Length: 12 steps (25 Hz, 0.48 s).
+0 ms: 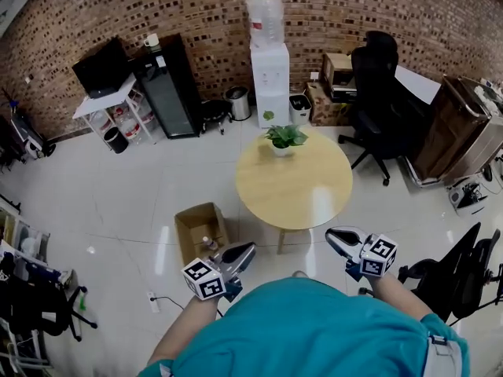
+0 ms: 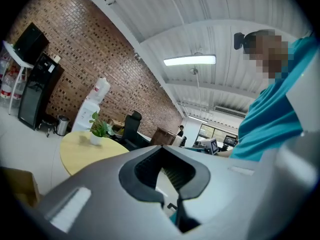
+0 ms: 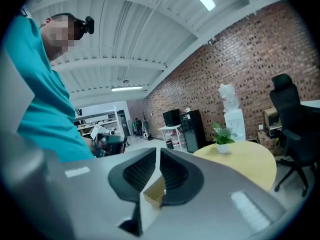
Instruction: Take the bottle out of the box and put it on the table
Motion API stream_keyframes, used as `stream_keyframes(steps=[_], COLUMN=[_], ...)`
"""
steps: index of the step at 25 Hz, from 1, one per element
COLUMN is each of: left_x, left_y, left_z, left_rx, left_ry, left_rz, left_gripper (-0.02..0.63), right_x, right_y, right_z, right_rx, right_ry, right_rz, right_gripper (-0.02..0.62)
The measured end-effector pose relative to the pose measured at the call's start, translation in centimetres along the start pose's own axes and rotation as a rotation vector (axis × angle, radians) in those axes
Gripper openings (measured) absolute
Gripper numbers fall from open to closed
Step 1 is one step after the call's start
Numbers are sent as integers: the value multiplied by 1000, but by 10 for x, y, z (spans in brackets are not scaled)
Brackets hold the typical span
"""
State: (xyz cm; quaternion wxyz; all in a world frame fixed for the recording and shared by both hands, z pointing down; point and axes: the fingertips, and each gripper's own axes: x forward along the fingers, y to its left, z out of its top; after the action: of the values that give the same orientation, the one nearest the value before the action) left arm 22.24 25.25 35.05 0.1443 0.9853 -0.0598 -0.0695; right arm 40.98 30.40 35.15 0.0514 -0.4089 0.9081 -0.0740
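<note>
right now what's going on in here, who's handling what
A person stands by a round table, holding tongs in each hand. The left tongs and the right tongs are both shut and hold nothing. The bottle sits in the open box on the floor, not yet taken out. A potted plant stands on the table.
</note>
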Motion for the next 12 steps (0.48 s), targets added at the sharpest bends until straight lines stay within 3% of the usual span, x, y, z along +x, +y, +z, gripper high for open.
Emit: stream_keyframes(steps=[5, 9, 12], left_x=[105, 155, 162], left_y=[33, 68, 99], left_z=[-13, -17, -30], left_rx=[-11, -14, -21], left_ry=[-10, 0, 28], left_rz=[98, 149, 195], left_gripper=[0, 0, 0], right_x=[-21, -9, 20], right_y=[-116, -181, -214], right_z=[9, 13, -1], right_rx=[1, -36, -23], right_ry=[2, 4, 6], right_rz=[112, 191, 234], right_gripper=[26, 26, 26])
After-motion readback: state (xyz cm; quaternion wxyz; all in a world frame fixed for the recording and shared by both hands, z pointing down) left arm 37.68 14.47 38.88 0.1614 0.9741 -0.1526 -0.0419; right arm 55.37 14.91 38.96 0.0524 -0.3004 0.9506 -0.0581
